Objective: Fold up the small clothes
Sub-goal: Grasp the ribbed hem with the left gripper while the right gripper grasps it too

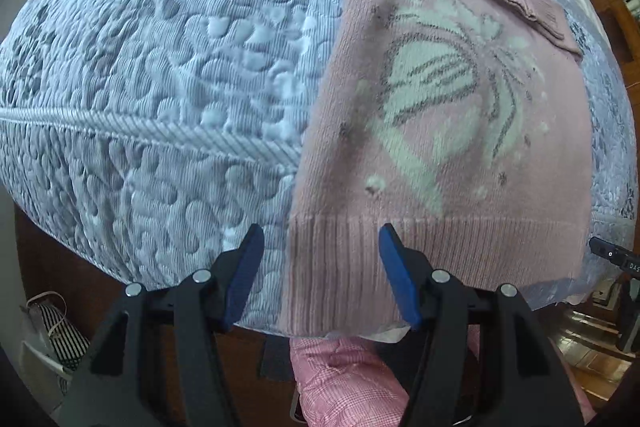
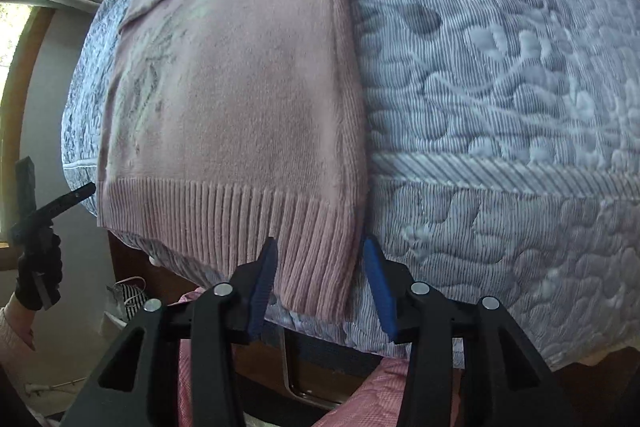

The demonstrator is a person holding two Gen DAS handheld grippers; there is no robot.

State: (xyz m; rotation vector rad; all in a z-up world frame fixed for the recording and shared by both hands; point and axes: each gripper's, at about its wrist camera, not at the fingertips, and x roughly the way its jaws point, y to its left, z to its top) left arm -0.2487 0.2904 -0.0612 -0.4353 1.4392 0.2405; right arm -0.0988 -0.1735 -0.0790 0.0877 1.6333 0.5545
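Blue fingertips (image 1: 250, 251) of the left gripper (image 1: 322, 267) stand wide apart with nothing between them; they frame the left corner of the ribbed hem of the pink sweater (image 1: 440, 131). The right gripper (image 2: 320, 275) is also spread open and holds nothing, and its 2 pads stand on either side of the hem's right corner.

The sweater lies flat on the quilted blue bedspread (image 1: 160, 67), with its hem hanging over the near edge of the bed. Its sleeves are folded across the top part, far from the hem. To the left of the sweater and to its right, the bedspread is bare and gives wide room.

Only the left wrist view shows the white and grey pattern on the sweater's front clearly. Only the right wrist view shows a hand in a black glove (image 2: 38, 267) with the other gripper, left of the sweater, and a window behind it.
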